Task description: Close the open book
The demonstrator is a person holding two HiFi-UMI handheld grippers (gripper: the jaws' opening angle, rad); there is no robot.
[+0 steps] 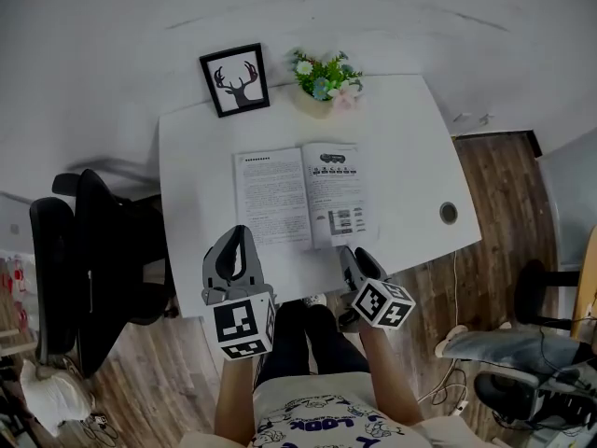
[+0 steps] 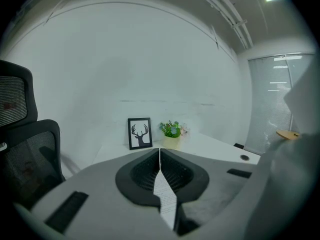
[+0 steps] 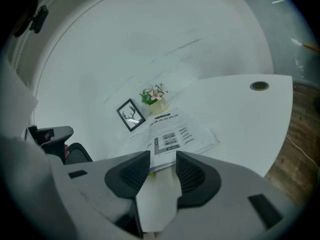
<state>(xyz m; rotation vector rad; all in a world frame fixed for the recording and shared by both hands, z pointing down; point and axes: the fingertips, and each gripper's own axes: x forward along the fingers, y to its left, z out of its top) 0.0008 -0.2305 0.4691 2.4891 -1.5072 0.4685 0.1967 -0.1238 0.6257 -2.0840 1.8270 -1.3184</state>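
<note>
An open book (image 1: 300, 197) lies flat in the middle of the white table (image 1: 401, 138), printed pages up. My left gripper (image 1: 240, 233) hovers over its near left corner; in the left gripper view the jaws (image 2: 159, 151) meet at the tips, shut on nothing, and a sliver of printed page (image 2: 165, 196) shows below them. My right gripper (image 1: 347, 250) is at the book's near right corner. In the right gripper view its jaws (image 3: 163, 156) stand apart, and the near edge of the book (image 3: 175, 134) lies right at the tips, unpressed.
A framed deer picture (image 1: 235, 79) and a small potted plant (image 1: 325, 77) stand at the table's far edge. A round cable hole (image 1: 449, 213) sits near the right edge. A black office chair (image 1: 84, 269) stands left of the table. The person's legs show below the near edge.
</note>
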